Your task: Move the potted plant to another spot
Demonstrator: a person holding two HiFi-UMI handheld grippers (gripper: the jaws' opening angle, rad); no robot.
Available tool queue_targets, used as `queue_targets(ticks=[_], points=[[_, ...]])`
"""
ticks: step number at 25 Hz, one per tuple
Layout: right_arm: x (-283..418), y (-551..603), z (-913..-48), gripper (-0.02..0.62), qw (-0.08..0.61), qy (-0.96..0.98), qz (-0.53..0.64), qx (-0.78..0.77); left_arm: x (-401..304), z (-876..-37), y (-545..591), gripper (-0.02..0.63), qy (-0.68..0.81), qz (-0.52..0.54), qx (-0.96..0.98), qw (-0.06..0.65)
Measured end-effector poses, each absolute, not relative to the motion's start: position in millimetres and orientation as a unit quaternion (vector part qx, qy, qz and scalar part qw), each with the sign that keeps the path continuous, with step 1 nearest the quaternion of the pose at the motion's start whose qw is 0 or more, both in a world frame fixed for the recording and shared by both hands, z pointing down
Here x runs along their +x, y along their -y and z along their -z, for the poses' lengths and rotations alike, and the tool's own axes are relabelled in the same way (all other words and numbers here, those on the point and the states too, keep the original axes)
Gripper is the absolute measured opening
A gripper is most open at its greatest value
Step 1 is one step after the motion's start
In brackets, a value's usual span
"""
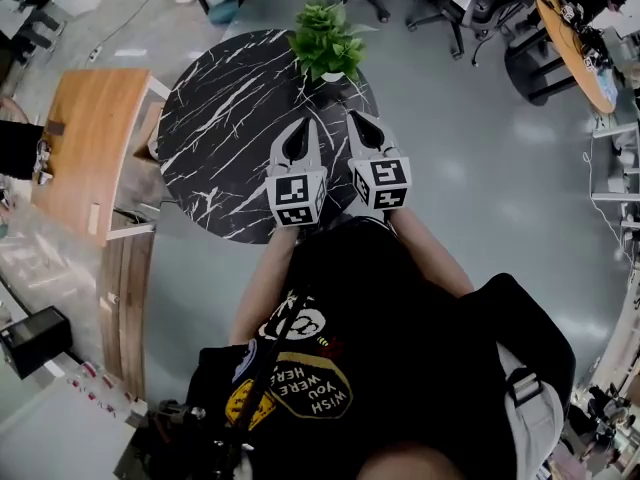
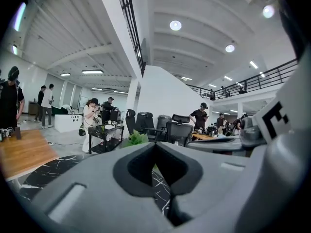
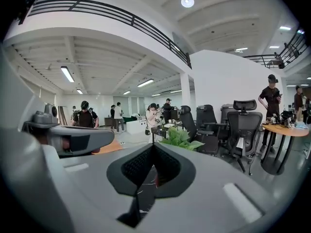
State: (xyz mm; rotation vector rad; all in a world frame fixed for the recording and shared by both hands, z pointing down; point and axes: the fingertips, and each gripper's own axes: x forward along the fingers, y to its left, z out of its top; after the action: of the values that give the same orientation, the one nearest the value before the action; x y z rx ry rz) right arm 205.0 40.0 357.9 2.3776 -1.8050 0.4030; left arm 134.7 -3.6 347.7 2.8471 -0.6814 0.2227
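We held the L gripper (image 1: 311, 128) and R gripper (image 1: 353, 120) side by side over the round black marble-look table w/ white veins (image 1: 215, 118). Both pointed toward the leafy green potted plant in a white pot (image 1: 327, 43). Each gripper's jaws were pressed together, tips meeting, w/ nothing btwn them. The plant stood upright at the table's far edge, near the tips but apart from them. A light wooden table (image 1: 90, 138) sat just left of the marble one.
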Motion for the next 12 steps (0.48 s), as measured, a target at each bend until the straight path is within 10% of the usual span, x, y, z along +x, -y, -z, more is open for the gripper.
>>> queue_targets(ticks=[12], points=[[208.6,-38.5,-364.1,0.002,0.071,0.599,-0.15,0.783,138.6,-362.3,17.5,0.005,0.237,-0.095,0.961,0.109]])
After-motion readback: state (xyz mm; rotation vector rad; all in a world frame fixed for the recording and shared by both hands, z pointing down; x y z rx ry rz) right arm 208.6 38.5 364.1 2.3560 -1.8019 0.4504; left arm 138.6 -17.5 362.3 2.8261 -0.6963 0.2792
